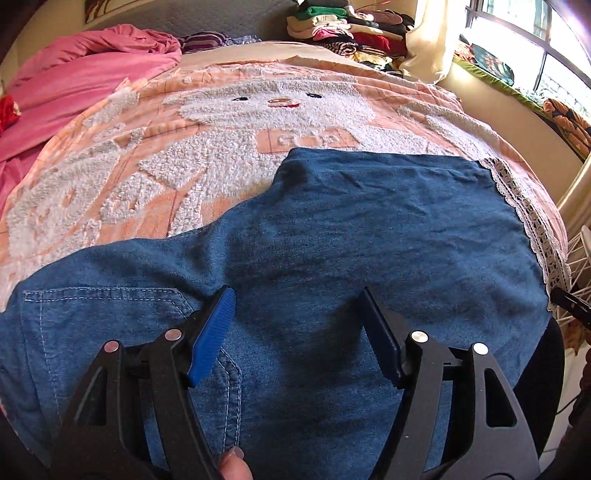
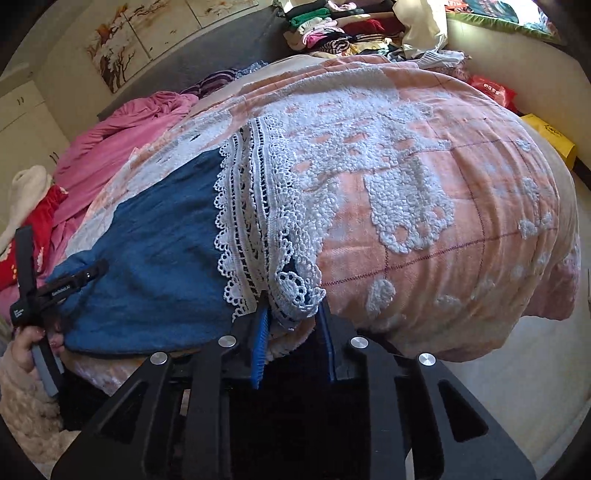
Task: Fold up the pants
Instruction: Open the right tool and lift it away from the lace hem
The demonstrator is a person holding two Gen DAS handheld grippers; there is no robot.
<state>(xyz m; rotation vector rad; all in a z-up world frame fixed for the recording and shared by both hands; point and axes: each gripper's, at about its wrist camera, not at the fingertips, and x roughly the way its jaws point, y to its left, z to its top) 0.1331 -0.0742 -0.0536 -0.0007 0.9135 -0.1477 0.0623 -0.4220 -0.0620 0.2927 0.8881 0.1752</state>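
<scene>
Two grippers work soft, limp denim pants [image 1: 332, 229]: my left gripper [image 1: 295, 295] hovers wide open, empty; right gripper [image 2: 291, 314], half-open, straddles the lace hem [image 2: 258, 221] at six o'clock, grip uncertain.

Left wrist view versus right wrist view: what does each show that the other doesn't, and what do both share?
Only the left wrist view shows the pants' stitched pocket, the bear face on the blanket, the window, and the left gripper open above the denim. Only the right wrist view shows the wall painting, the yellow bag on the floor, and the right gripper open around the lace corner. Both show the blue pants, their lace hem, the pink bedding and the stacked clothes.
</scene>
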